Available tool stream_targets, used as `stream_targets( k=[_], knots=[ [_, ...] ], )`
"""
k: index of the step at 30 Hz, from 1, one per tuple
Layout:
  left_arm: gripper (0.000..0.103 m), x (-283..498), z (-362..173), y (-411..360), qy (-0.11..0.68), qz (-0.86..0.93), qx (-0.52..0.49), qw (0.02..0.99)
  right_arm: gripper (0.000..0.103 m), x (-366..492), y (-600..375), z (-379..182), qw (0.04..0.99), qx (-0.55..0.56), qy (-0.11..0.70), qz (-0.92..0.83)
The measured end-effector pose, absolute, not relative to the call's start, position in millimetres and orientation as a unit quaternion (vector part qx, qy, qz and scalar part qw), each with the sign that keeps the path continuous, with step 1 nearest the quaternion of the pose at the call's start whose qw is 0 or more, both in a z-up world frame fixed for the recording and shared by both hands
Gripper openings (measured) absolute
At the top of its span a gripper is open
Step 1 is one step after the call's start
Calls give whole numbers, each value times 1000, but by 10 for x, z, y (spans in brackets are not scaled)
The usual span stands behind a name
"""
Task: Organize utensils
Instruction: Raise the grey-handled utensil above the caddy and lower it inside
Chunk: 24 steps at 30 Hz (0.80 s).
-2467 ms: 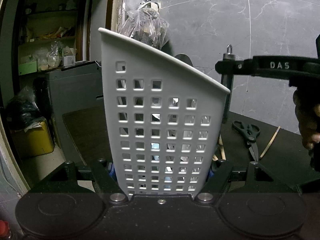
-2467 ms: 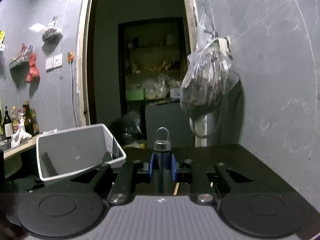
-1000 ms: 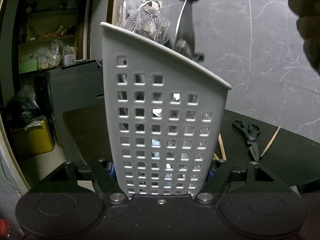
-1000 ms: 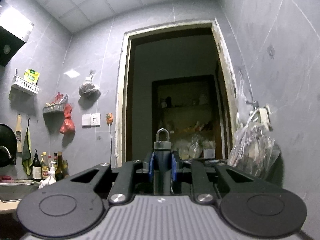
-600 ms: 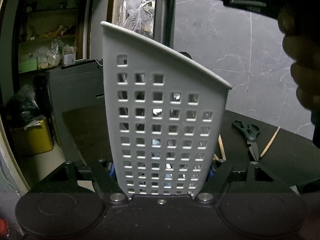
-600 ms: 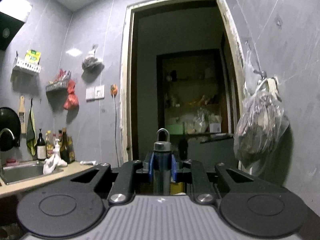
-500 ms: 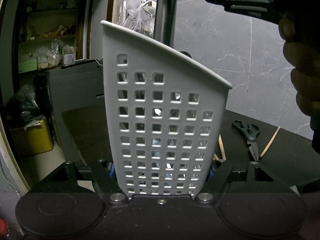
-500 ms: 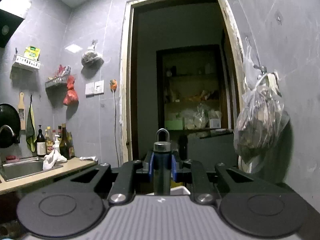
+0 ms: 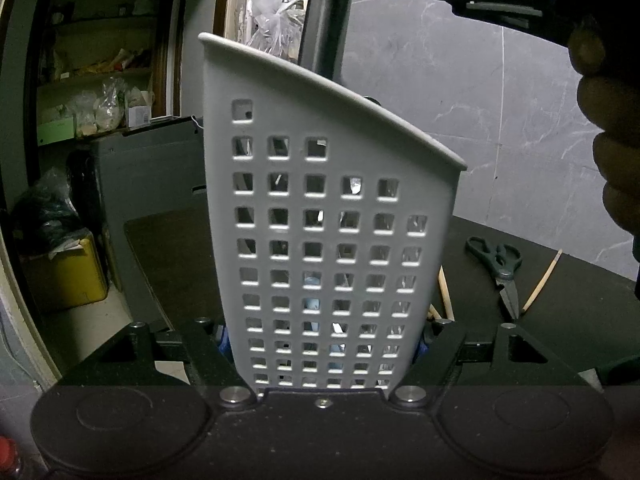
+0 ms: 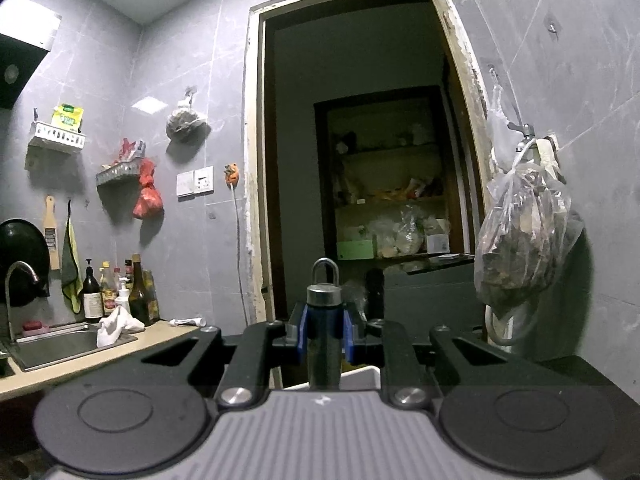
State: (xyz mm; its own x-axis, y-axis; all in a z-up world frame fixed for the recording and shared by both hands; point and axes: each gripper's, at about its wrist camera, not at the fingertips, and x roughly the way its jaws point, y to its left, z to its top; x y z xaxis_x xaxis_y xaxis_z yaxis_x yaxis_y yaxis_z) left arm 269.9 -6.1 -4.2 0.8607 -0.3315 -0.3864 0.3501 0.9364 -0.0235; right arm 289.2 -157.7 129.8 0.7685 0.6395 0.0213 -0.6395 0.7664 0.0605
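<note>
Left wrist view: your left gripper (image 9: 322, 354) fingers clamp the white perforated caddy (image 9: 332, 240) upright on the tabletop (image 9: 560, 300). Right wrist view: your right gripper (image 10: 325, 336) fingers grip the utensil handle (image 10: 325, 340), long axis vertical, hanging down into the caddy directly below them.

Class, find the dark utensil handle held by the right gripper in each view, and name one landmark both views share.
Left wrist view: the utensil handle stands top centre, dropping behind the white caddy rim.
Right wrist view: utensil handle at lower centre, clamped between blue pads.
Shared landmark: the hanging plastic bag.
</note>
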Motion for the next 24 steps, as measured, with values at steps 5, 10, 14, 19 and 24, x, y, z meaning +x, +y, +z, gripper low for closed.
stream_targets(
  k=[5, 10, 14, 19, 24],
  knots=[
    [76, 2700, -43, -63, 196, -177, 24, 964, 21, 2945, -1555, 1277, 939, 29, 15, 343],
    [76, 2698, -41, -62, 196, -177, 24, 964, 21, 2987, -1529, 1218, 938, 24, 37, 345],
    [76, 2700, -48, -66, 196, -176, 24, 964, 26, 2979, -1534, 1196, 936, 20, 40, 348],
    [76, 2697, -49, -62, 196, -176, 24, 964, 33, 2955, -1535, 1181, 936, 16, 41, 350],
    [76, 2697, -48, -62, 196, -176, 24, 964, 38, 2948, -1526, 1174, 935, 15, 42, 351]
  ],
)
